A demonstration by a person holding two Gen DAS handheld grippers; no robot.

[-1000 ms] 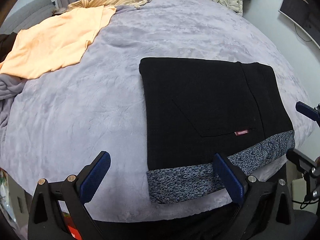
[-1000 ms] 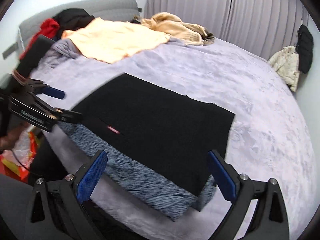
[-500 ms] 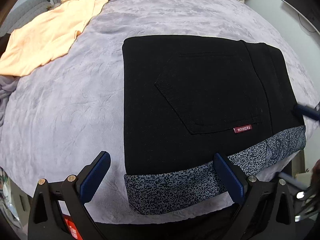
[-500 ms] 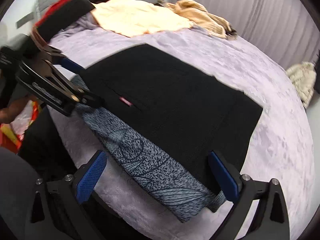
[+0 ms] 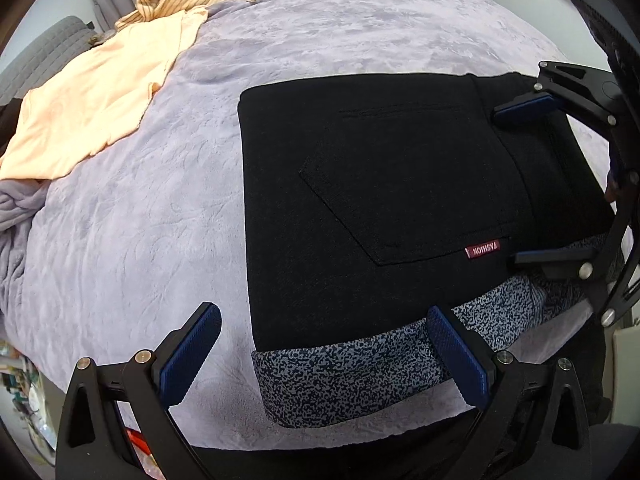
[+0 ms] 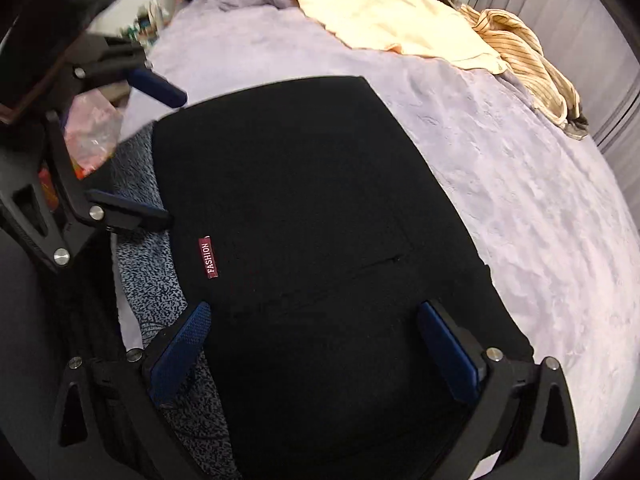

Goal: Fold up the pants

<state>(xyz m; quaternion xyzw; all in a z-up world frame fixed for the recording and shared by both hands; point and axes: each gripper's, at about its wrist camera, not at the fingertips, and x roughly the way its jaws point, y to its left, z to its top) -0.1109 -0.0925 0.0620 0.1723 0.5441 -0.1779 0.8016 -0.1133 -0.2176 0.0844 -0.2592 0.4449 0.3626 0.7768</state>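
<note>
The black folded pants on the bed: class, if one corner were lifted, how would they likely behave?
The black pants would probably droop, not lift flat: they are soft cloth in stacked layers. The layers may slide apart, since the speckled layer already peeks out underneath. They likely won't glide if pushed, as the plush blanket looks grippy.

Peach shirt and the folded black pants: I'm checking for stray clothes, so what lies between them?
Only bare purple blanket separates the peach shirt from the black pants; the left wrist view shows the stretch best.
</note>
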